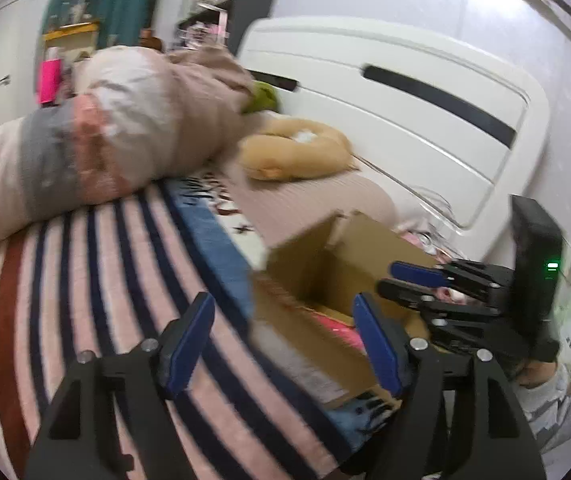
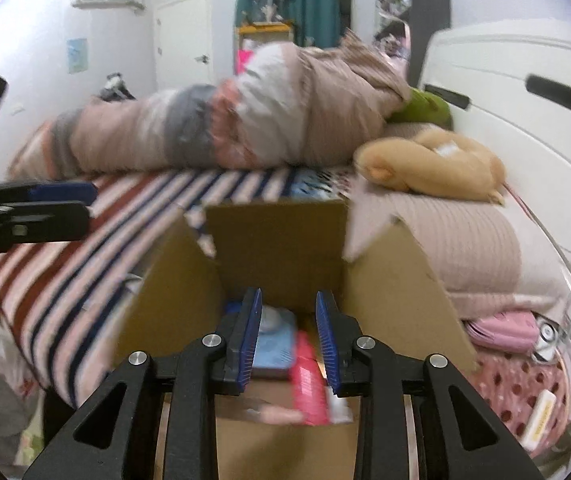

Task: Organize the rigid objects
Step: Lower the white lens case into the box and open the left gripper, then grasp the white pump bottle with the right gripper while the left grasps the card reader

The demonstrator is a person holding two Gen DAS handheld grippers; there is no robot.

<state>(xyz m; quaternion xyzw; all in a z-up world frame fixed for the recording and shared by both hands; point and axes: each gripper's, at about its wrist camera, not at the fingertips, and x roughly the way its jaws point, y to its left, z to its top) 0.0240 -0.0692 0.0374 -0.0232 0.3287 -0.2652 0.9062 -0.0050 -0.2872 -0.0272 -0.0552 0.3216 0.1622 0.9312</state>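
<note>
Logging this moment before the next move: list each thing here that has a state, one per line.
Box: open, flaps up, on the bed.
Pink item: inside the box, lying flat.
Blue item: inside the box, beside the pink one.
Left gripper: open, empty.
Right gripper: open, empty, over the box.
Duvet: rolled up on the bed.

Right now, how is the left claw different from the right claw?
The left claw gapes wide above the striped blanket, nothing between its blue pads. The right claw is only slightly open, right over the cardboard box, with nothing pinched. Both are black with blue pads.
</note>
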